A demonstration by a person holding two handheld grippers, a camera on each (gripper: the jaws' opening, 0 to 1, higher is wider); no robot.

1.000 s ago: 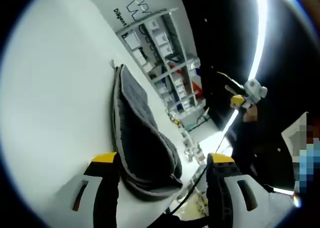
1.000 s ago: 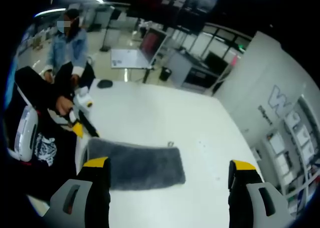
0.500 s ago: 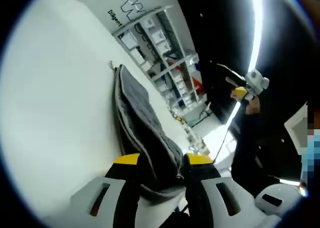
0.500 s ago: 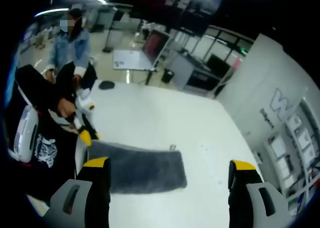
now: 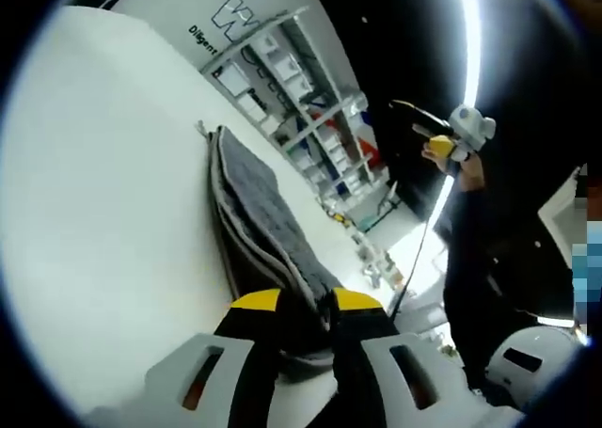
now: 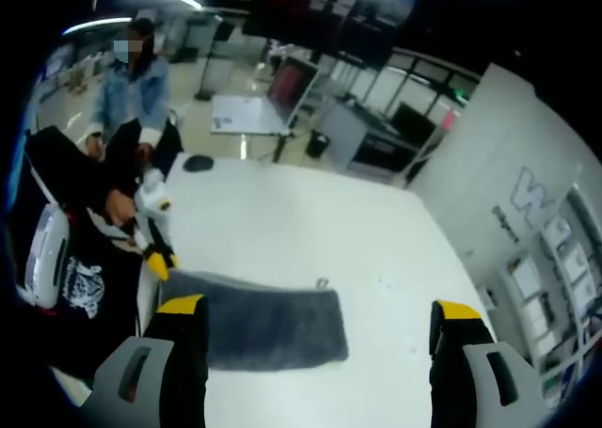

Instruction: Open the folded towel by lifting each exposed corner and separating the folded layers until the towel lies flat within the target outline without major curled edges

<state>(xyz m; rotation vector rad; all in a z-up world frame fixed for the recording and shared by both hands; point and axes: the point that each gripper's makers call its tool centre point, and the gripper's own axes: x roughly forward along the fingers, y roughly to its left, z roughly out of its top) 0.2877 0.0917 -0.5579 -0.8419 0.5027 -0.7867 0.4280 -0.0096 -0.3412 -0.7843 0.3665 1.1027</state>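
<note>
The folded towel [image 5: 259, 212] is pinched at its near corner by the left gripper [image 5: 306, 306] on the white table [image 5: 103, 193], while the right gripper [image 6: 320, 339] is held spread above, with shelving [image 5: 301, 99] behind.

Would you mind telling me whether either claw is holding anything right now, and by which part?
The left claw is shut on the near corner of the folded grey fabric towel. The right claw is open, holding nothing.

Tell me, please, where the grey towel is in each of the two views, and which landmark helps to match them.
Left gripper view: the grey towel runs from the picture's centre down to the bottom, its near end pinched by the left gripper.
Right gripper view: the towel lies folded, lower centre, on the white table; the left gripper is at its left end.
Shared landmark: the small loop at the towel's corner.
</note>
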